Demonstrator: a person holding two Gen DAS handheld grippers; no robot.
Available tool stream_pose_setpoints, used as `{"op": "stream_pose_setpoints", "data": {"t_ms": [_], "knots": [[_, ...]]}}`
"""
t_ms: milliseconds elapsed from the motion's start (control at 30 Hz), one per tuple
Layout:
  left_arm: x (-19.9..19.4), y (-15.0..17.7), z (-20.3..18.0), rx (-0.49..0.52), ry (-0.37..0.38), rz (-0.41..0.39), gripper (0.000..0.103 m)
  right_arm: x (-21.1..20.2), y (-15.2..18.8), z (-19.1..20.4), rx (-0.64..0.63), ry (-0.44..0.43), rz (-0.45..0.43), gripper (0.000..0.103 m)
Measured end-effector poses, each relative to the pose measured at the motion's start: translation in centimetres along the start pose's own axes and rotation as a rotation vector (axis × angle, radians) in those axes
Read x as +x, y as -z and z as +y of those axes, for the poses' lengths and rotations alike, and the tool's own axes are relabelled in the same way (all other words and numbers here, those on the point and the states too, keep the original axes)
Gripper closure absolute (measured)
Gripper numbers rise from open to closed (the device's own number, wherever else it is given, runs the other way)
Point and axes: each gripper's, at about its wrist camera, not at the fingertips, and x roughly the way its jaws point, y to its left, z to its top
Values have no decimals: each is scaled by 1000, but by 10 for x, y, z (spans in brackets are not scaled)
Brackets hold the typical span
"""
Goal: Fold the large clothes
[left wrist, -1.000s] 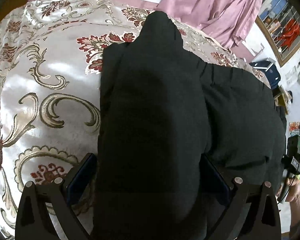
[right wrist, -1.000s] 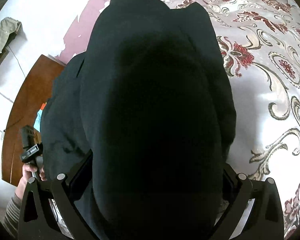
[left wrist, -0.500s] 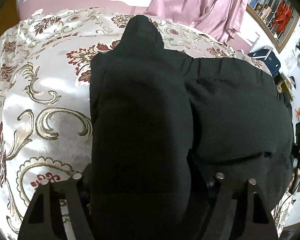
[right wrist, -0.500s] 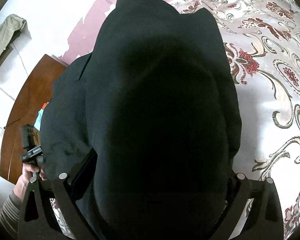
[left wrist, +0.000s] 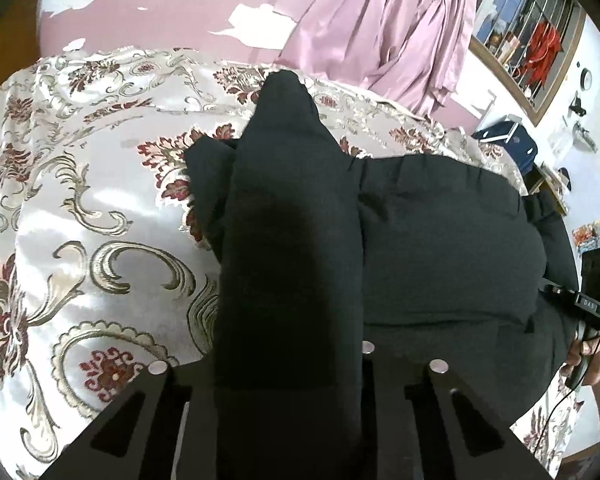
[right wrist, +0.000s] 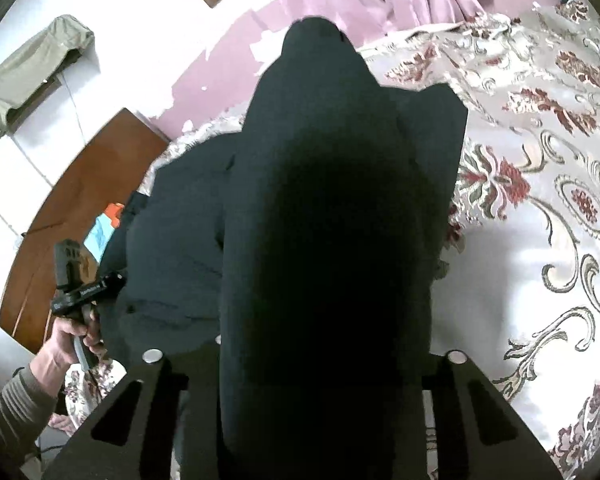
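Observation:
A large black garment lies spread on a floral bedspread. A ridge of its cloth runs up between the jaws of my left gripper. Those jaws are closing and pinch the bunched fabric, which hides the pads. In the right wrist view the same garment rises in a dark fold through my right gripper. Its jaws are closing on the cloth too. Each held fold is lifted slightly off the bed.
The bedspread stretches away on the outer side of each gripper. A pink curtain and a barred window stand beyond the bed. A brown wooden board sits at the bedside. A sleeved hand grips the other tool's handle.
Both pairs of jaws have come in from wide open onto the black cloth. Both grippers have risen, drawing the fabric up into narrower ridges.

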Motion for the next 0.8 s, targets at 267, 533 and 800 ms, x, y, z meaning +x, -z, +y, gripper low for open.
{"op": "stream_pose_setpoints", "data": {"t_ms": [267, 533, 800], "knots": [[-36, 10, -12, -26, -33, -7, 88, -32, -1, 22, -30, -10, -46, 85], [-132, 36, -45, -11, -51, -53, 88, -99, 15, 68, -77, -9, -59, 86], [-206, 101, -75, 3, -72, -64, 88, -188, 67, 110, -108, -24, -80, 86]]}}
